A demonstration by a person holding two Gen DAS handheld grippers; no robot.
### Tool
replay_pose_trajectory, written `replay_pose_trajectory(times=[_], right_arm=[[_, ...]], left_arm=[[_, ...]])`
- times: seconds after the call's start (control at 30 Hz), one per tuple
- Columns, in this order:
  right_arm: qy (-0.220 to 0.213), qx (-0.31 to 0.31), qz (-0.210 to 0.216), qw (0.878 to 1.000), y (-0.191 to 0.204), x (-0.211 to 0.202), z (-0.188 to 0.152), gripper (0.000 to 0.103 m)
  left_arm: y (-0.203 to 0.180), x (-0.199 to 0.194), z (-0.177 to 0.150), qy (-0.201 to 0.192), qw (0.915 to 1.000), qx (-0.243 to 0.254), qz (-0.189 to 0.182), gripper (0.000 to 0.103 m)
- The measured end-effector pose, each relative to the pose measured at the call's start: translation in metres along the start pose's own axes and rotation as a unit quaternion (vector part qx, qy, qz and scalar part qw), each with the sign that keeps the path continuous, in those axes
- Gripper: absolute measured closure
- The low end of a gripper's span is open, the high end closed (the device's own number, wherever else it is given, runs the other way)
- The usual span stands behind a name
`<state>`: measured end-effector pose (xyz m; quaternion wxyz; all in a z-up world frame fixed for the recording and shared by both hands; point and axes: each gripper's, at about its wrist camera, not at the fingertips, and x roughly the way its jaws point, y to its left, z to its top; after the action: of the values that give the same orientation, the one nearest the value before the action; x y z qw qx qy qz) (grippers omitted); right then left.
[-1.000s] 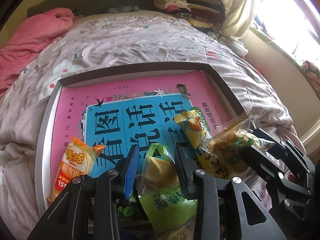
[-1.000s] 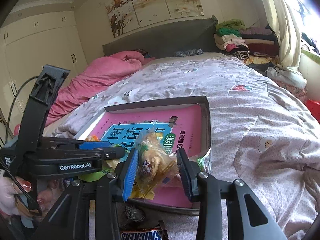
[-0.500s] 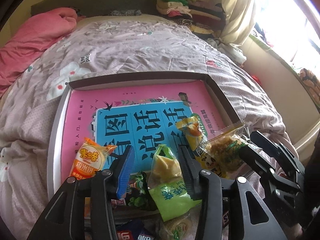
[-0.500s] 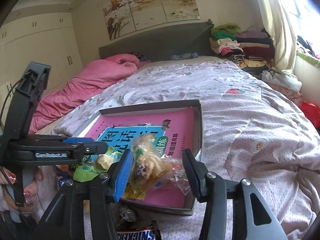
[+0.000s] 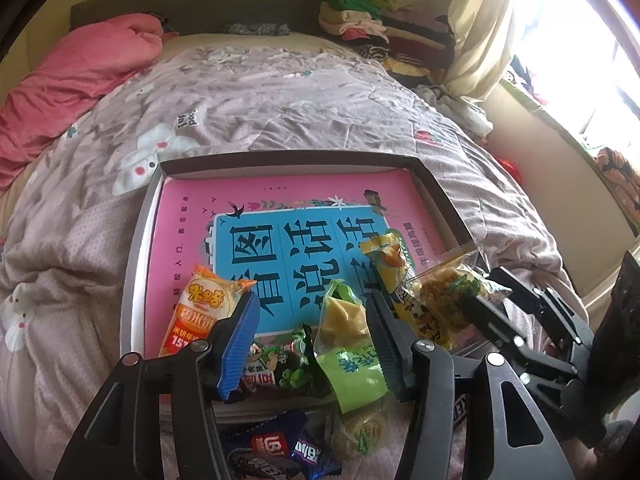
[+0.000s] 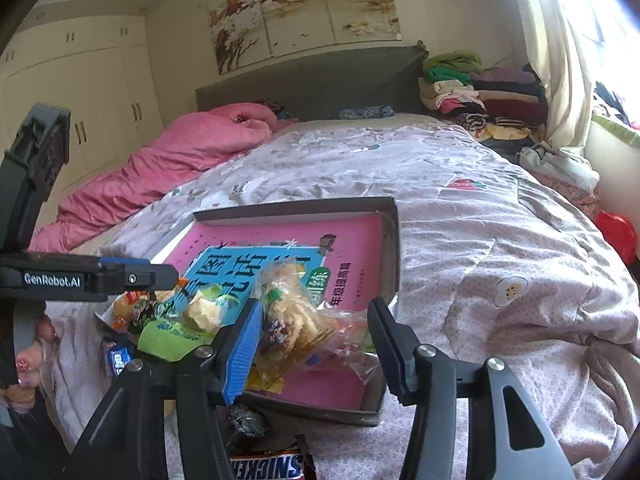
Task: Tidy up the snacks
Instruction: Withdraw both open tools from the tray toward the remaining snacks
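A shallow grey box (image 5: 280, 158) lined with a pink book lies on the bed. In its near end my left gripper (image 5: 312, 340) has its jaws opening around a green snack packet (image 5: 348, 344); the packet lies in the box and the blue pad stands clear of it. My right gripper (image 6: 314, 348) is opening too. A clear packet of biscuits (image 6: 292, 320) rests between its fingers in the box's near right corner, unpressed. The same clear packet (image 5: 444, 296) and right gripper (image 5: 492, 292) show at the right of the left wrist view.
Also in the box are an orange rice-cracker packet (image 5: 200, 312), a yellow packet (image 5: 386, 260) and a dark green packet (image 5: 288, 364). On the quilt before it lie blue biscuit packets (image 5: 280, 448), a round cake (image 5: 360, 432) and a Snickers bar (image 6: 266, 466). A hand (image 6: 28, 360) holds the left gripper.
Both grippers widened and let go of their packets, which now lie in the box. The left gripper drew back and up, so loose snacks before the box came into view.
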<state>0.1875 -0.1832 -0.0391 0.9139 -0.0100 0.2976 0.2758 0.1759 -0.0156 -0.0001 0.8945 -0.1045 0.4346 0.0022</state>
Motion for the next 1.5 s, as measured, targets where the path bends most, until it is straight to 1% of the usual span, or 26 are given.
replay_pose_trajectory(times=[0.1, 0.27, 0.5, 0.63, 0.7, 0.8, 0.93, 1.1, 1.23, 1.3, 1.5], right_arm=[[0.005, -0.016, 0.004, 1.000, 0.007, 0.003, -0.002, 0.049], [0.006, -0.040, 0.003, 0.999, 0.018, 0.005, -0.006, 0.049], [0.014, -0.053, -0.008, 0.998, 0.024, 0.010, -0.009, 0.049], [0.001, -0.050, -0.006, 0.999, 0.023, 0.003, -0.007, 0.049], [-0.003, -0.049, -0.006, 0.999, 0.022, -0.001, -0.007, 0.046], [-0.011, -0.048, -0.007, 0.999, 0.022, -0.007, -0.005, 0.044], [-0.019, -0.046, -0.012, 0.999, 0.020, -0.014, -0.005, 0.041], [-0.044, -0.041, -0.010, 0.998, 0.018, -0.029, -0.003, 0.037], [-0.068, -0.031, -0.013, 0.997, 0.015, -0.042, 0.000, 0.037], [-0.078, -0.023, -0.015, 0.997, 0.013, -0.050, 0.001, 0.034], [-0.088, 0.000, -0.018, 0.996, 0.005, -0.065, 0.001, 0.032]], left_arm=[[0.002, -0.004, -0.001, -0.004, 1.0000, -0.002, -0.002, 0.045], [0.009, -0.015, -0.002, -0.012, 0.9999, -0.010, -0.001, 0.038], [0.020, -0.029, -0.004, -0.022, 0.9996, -0.018, 0.003, 0.034], [0.025, -0.038, -0.005, -0.030, 0.9994, -0.018, 0.006, 0.032], [0.027, -0.042, -0.004, -0.032, 0.9993, -0.019, 0.008, 0.032], [0.030, -0.047, -0.004, -0.038, 0.9989, -0.020, 0.018, 0.032], [0.035, -0.051, -0.005, -0.041, 0.9987, -0.023, 0.019, 0.032], [0.041, -0.056, -0.006, -0.043, 0.9985, -0.027, 0.020, 0.031], [0.043, -0.061, -0.007, -0.047, 0.9983, -0.027, 0.021, 0.031], [0.044, -0.063, -0.008, -0.048, 0.9983, -0.026, 0.022, 0.031], [0.043, -0.069, -0.011, -0.047, 0.9985, -0.020, 0.020, 0.031]])
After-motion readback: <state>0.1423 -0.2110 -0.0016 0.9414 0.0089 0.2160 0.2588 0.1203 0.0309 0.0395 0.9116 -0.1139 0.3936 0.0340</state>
